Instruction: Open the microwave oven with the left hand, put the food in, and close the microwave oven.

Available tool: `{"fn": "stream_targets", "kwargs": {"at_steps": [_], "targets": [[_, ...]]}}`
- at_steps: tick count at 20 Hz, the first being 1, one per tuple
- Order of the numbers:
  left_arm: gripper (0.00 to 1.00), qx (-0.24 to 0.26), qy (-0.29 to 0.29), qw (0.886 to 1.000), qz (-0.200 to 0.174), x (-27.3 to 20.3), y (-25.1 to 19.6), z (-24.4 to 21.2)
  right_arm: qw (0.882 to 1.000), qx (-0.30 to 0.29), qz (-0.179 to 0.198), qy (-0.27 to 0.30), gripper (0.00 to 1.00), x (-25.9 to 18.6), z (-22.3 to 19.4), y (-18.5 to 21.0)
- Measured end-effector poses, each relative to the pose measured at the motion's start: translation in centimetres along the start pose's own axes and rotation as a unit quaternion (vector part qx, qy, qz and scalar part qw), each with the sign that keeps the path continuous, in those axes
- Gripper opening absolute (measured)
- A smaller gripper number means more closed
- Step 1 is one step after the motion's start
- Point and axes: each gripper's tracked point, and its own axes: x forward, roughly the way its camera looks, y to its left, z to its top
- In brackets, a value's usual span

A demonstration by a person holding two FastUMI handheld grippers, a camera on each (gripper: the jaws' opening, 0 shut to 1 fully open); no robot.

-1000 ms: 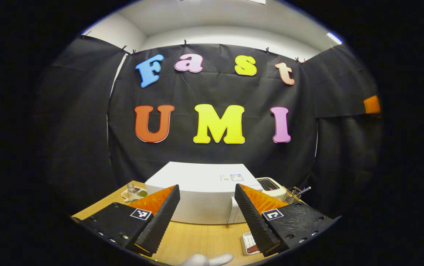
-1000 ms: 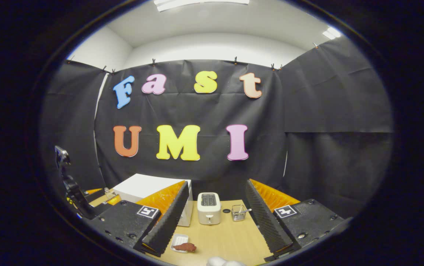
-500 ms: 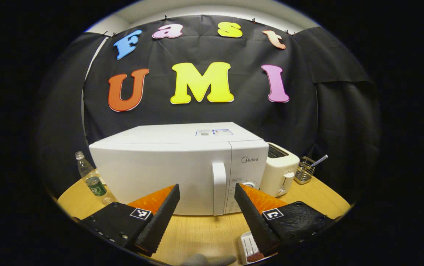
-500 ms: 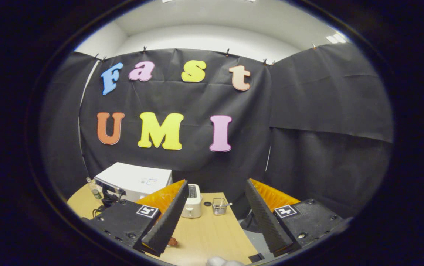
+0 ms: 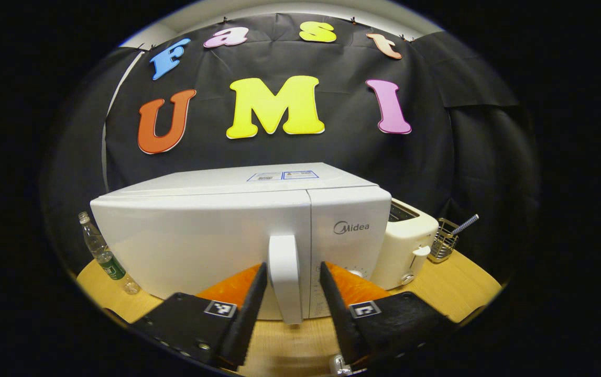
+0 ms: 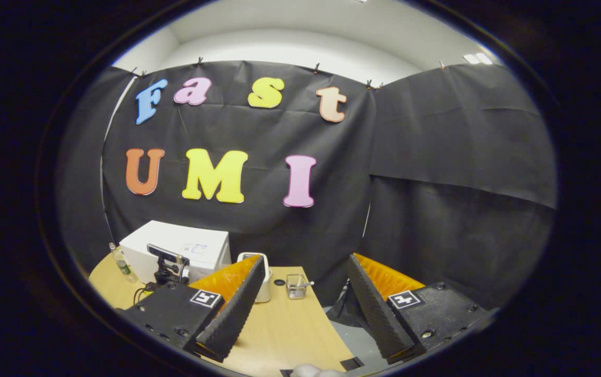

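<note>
Left gripper view: the left gripper (image 5: 285,301) has closed in on the microwave (image 5: 237,230) at the table's (image 5: 468,293) back, fingers apart astride the door handle (image 5: 284,277), not yet clamped; the pull comes next.

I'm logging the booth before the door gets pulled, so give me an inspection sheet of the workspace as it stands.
Surface: wooden table, round-edged.
Job's things: white microwave, door closed; its vertical handle stands between the left gripper's fingers. Food: nothing seen clearly.
Clutter: plastic bottle left of the microwave; cream toaster on its right; wire basket with a utensil beyond that.
Grippers: left gripper open, straddling the handle, contact not confirmed; right gripper open, empty, off to the side over the table edge.
Cables: a dark lead by the left gripper's body in the right gripper view.
Surroundings: black cloth wall, white ceiling above.
</note>
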Motion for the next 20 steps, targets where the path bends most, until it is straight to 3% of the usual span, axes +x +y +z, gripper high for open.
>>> {"fn": "stream_targets", "kwargs": {"at_steps": [2,3,4,5,6,9,10,13,14,15,18,19,20], "targets": [[0.29,-0.015,0.002,1.000,-0.004,0.1,-0.2,-0.1,1.000,0.004,0.004,0.007,1.00,0.4,-0.5,0.1],[0.41,-0.018,0.004,1.000,-0.003,0.3,-0.1,-0.3,1.000,0.007,0.007,0.009,1.00,0.6,-0.5,0.3],[0.24,-0.018,0.007,1.000,-0.001,0.0,-0.1,-0.5,1.000,0.010,0.008,0.011,0.96,0.8,-0.6,0.3],[0.10,-0.016,0.009,1.000,0.001,-0.1,0.0,-0.6,1.000,0.011,0.011,0.012,1.00,0.9,-0.6,0.5],[0.17,-0.014,0.005,1.000,-0.002,-0.1,0.0,-0.5,1.000,0.011,0.013,0.014,1.00,1.1,-0.7,0.6],[0.13,-0.017,0.009,1.000,-0.016,-0.3,0.0,-0.7,1.000,0.007,0.018,0.014,1.00,1.3,-0.6,0.9],[0.14,-0.017,0.012,1.000,-0.019,-0.4,0.0,-0.8,1.000,0.008,0.020,0.014,0.96,1.2,-0.7,0.9],[0.14,-0.030,0.025,0.999,-0.031,-1.2,-0.1,-1.2,0.999,0.007,0.026,0.017,1.00,1.2,-0.7,1.3],[0.14,-0.034,0.019,0.999,-0.031,-2.3,0.0,-1.4,0.999,0.006,0.029,0.017,0.96,1.2,-0.7,1.4],[0.14,-0.022,0.017,0.999,-0.033,-3.4,0.2,-2.1,0.999,0.003,0.031,0.017,1.00,1.2,-0.7,1.6],[0.13,0.006,0.004,0.999,-0.050,-7.9,1.5,-2.7,0.999,0.001,0.052,0.011,1.00,1.0,-0.5,2.9],[0.13,-0.004,0.013,0.998,-0.062,-9.3,2.1,-3.2,0.998,0.002,0.060,0.013,0.96,0.9,-0.6,3.6],[0.14,-0.017,0.024,0.997,-0.072,-10.9,2.6,-3.8,0.997,0.001,0.071,0.015,1.00,0.8,-0.9,4.4]]}}
